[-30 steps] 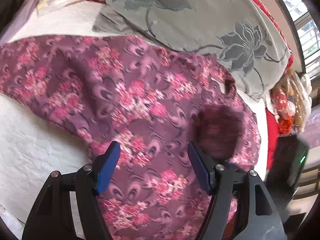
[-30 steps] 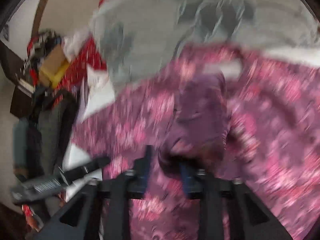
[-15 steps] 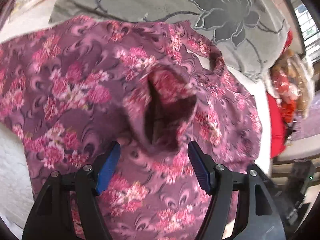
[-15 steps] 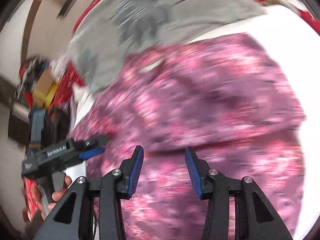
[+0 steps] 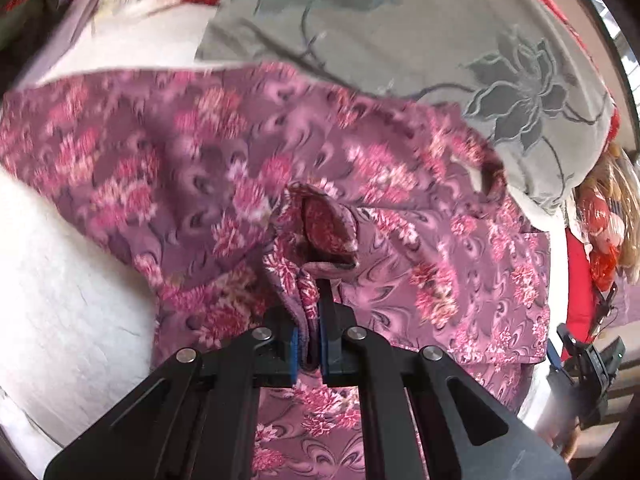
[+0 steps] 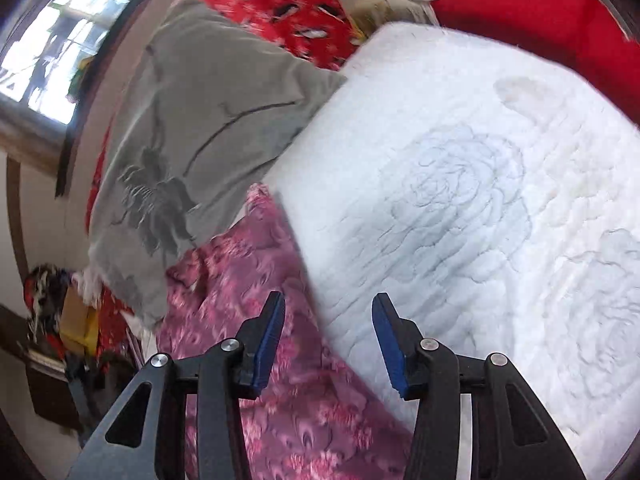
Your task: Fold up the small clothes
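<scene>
— What is seen around the bed?
— A white quilted cover (image 6: 480,200) is spread, a grey flowered blanket (image 6: 200,120) laid beside it (red bedding behind); daylight is admitted by a window (image 6: 52,40).

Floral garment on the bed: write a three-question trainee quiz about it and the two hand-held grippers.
1. True or false: the left hand-held gripper is shut on a fold of the floral garment.
2. Multiple choice: the right hand-held gripper is A) shut on the garment, B) open and holding nothing, C) shut on the grey floral blanket.
3. Fill in: in the right wrist view, the garment lies on a ____ quilted bed cover.

Key: 1 true; 2 B; 3 white.
</scene>
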`<state>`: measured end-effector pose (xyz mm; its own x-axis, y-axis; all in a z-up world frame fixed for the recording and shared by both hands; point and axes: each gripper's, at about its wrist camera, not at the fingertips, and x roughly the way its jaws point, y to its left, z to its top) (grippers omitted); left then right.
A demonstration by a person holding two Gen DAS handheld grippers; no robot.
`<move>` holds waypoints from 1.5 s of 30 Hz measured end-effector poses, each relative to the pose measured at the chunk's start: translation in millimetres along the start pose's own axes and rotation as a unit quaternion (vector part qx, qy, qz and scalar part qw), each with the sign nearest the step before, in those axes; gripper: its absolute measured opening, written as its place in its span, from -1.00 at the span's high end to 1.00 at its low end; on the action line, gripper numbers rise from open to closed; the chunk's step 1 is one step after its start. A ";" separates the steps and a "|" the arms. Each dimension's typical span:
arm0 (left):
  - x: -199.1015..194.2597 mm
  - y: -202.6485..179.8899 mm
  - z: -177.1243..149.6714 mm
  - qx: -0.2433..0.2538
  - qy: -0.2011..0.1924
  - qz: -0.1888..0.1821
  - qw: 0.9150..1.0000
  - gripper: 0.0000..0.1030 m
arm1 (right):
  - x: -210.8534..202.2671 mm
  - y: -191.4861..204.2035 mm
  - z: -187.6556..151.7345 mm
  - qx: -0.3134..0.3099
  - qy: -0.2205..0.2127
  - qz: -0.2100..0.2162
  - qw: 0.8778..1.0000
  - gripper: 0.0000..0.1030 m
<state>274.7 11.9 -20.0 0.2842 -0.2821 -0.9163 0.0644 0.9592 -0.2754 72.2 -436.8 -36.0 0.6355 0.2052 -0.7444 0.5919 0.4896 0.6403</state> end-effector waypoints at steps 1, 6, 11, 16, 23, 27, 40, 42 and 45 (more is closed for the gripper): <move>1.0 0.0 -0.3 -0.002 0.001 0.002 1.000 0.90 | 11.6 3.1 -0.4 0.000 0.016 0.007 1.000 0.07; -6.0 -11.9 1.1 0.007 -0.003 -0.013 1.000 0.90 | 47.0 34.4 -13.5 -0.072 0.077 -0.001 0.994 0.87; 5.9 -13.2 -0.8 0.023 0.010 0.005 1.000 0.65 | 14.1 38.2 -7.6 -0.123 -0.024 -0.035 0.991 0.93; 1.4 10.5 -6.3 -0.017 0.008 -0.023 1.000 0.64 | 27.2 8.9 -4.7 -0.108 0.015 -0.097 0.989 0.91; -4.8 2.1 -0.6 -0.018 -0.020 -0.025 0.999 0.38 | 9.1 74.4 -15.2 -0.165 -0.021 -0.019 0.986 0.82; 26.5 8.6 -2.7 0.000 0.019 0.010 1.000 0.38 | 38.6 107.4 -44.4 -0.189 0.033 -0.006 0.981 0.82; -45.4 212.7 70.0 -0.152 -0.060 0.058 0.985 -0.06 | 161.9 251.3 -177.8 -0.326 0.136 0.051 0.934 0.45; -47.2 258.5 82.0 -0.195 -0.055 0.076 0.976 -0.06 | 164.5 252.3 -193.8 -0.361 0.094 0.041 0.927 0.42; -44.2 309.5 88.8 -0.251 -0.053 0.089 0.962 -0.07 | 160.7 248.9 -211.7 -0.407 0.041 0.040 0.912 0.37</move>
<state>366.9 323.0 -38.9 0.3449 -0.0859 -0.9347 -0.4572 0.8543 -0.2472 216.6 -102.6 -36.4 0.6007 0.3141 -0.7352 -0.0395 0.9301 0.3651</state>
